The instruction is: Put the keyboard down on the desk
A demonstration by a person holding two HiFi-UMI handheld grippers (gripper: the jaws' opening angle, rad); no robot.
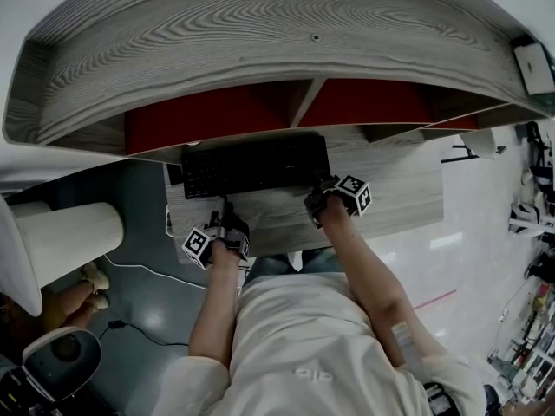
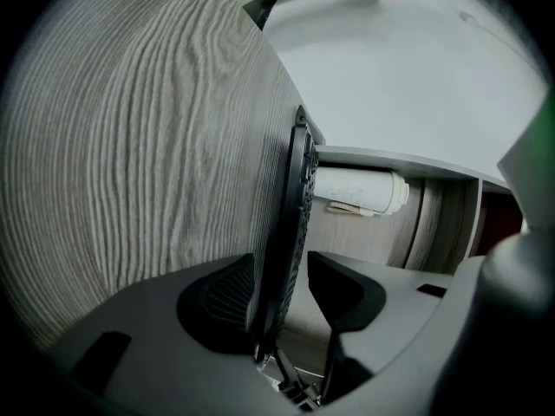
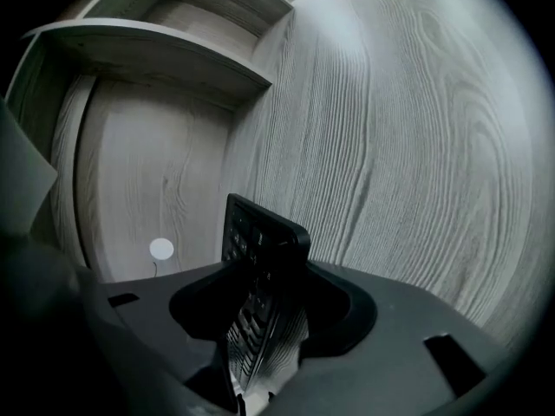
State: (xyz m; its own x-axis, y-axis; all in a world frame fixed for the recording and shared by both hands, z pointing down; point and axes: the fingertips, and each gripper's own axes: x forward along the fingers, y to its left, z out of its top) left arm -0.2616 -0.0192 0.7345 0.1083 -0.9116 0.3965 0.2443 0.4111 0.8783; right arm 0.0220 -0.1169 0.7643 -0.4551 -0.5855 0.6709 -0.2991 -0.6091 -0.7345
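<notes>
One black rectangular plastic keyboard (image 1: 256,165) lies flat towards the back of the grey wood-grain worktop (image 1: 390,202). The left tongs (image 1: 224,213) stand wide around its near rim, one pad clear; the right tongs (image 1: 319,199) are half-spread, seemingly loose about a corner. Stiff, thin and probably light, it looks best pinched by the bare rim at both ends — not the keys.

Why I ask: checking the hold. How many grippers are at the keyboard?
2. The left gripper is at the keyboard's near left edge. The right gripper is at its near right corner. Each has the keyboard's edge between its jaws. Neither is hidden.
</notes>
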